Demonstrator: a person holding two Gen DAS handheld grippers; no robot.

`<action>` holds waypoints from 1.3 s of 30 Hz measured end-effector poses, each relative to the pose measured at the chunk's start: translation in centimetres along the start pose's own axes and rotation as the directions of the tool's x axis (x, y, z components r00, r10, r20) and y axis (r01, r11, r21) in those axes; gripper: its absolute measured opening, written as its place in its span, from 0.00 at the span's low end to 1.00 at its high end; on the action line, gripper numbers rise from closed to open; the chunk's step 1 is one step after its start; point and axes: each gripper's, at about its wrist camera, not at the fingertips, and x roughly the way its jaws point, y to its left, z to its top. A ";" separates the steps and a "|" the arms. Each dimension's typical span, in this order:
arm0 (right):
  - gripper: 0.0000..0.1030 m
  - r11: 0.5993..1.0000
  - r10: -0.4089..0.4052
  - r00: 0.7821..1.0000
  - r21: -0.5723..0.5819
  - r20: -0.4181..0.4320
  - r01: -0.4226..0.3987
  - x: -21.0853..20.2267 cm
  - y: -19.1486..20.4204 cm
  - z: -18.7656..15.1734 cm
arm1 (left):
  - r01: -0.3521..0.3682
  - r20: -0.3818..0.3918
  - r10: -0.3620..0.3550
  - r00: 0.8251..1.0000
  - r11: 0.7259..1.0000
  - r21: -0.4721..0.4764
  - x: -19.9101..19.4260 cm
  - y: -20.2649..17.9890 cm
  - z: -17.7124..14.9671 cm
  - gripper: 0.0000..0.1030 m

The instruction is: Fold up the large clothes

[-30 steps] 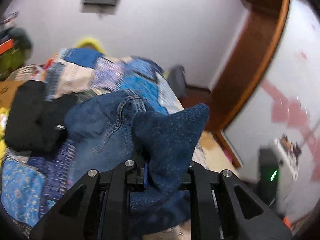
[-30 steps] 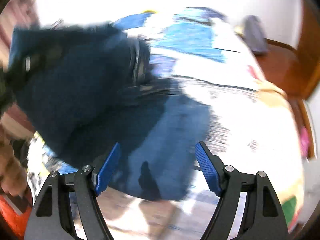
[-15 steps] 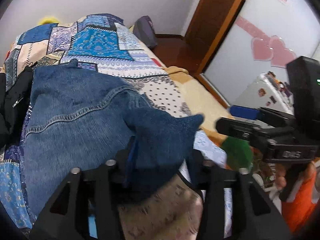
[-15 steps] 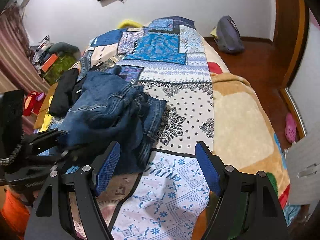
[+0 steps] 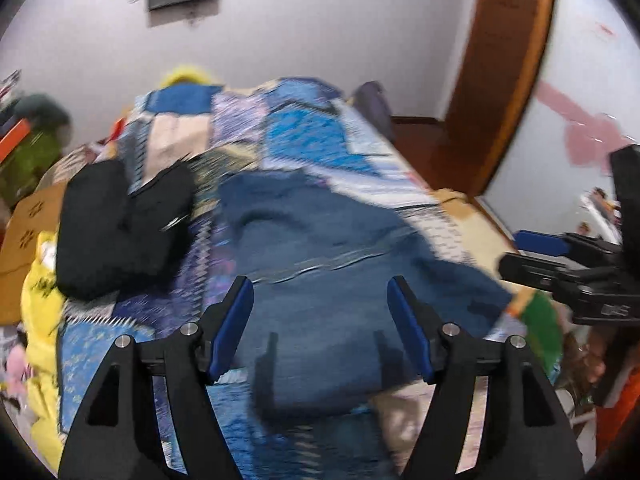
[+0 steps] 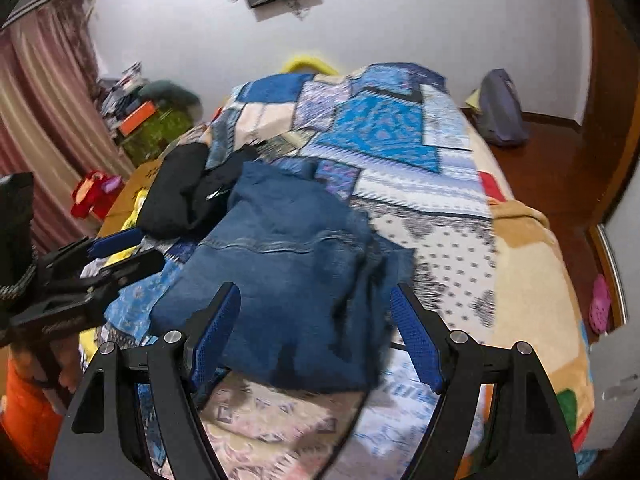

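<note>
A pair of blue jeans [image 5: 328, 264] lies folded in a heap near the foot of a bed; it shows in both views [image 6: 288, 272]. My left gripper [image 5: 320, 326] hovers over the near edge of the denim, its jaws opening with nothing pinched between the blue pads. My right gripper [image 6: 316, 336] also hangs above the jeans, open and empty. Each gripper shows at the edge of the other's view: the right one [image 5: 536, 248] at the right side, the left one [image 6: 116, 246] at the left side.
A patchwork bedspread [image 6: 392, 140] covers the bed. A black garment [image 5: 120, 224] lies left of the jeans, with yellow cloth [image 5: 40, 300] below it. A grey backpack [image 6: 500, 112] sits on the wooden floor at the far right. Clutter and a curtain [image 6: 40, 120] line the left wall.
The left gripper let go of the denim it pinched and its jaws spread wide. The jeans now lie flat on the bed. The right gripper stayed open and pulled back a little.
</note>
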 end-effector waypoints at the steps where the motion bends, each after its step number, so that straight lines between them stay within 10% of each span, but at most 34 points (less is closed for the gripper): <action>1: 0.73 1.000 0.011 1.000 -0.014 -0.018 -0.012 0.9 0.5 0.0 | -0.018 -0.011 0.018 1.000 1.000 -0.012 0.5 0.7 -0.3 0.66; 10: 0.73 0.998 -0.056 0.983 0.026 -0.174 0.061 5.5 -3.1 -3.0 | -0.063 -0.121 0.052 0.991 0.994 -0.090 4.9 3.8 -6.0 0.68; 16: 0.76 0.979 0.076 0.979 0.199 -0.187 -0.038 5.1 -7.1 -6.1 | -0.043 -0.102 0.034 0.994 0.995 -0.086 4.8 3.5 -7.6 0.70; 21: 0.77 0.995 -0.018 0.986 0.095 -0.168 0.034 3.8 -4.7 -4.7 | -0.050 -0.109 0.040 0.993 0.995 -0.087 4.6 3.5 -6.6 0.69; 29: 0.78 0.991 0.058 0.985 0.129 -0.162 -0.037 5.3 -3.7 -1.3 | -0.049 -0.109 0.036 0.993 0.992 -0.116 4.1 5.4 -3.6 0.69; 39: 0.81 0.956 0.178 0.942 0.277 -0.286 -0.097 11.0 -7.4 -1.2 | 0.165 -0.250 -0.249 0.936 0.935 -0.315 10.0 9.1 -2.3 0.69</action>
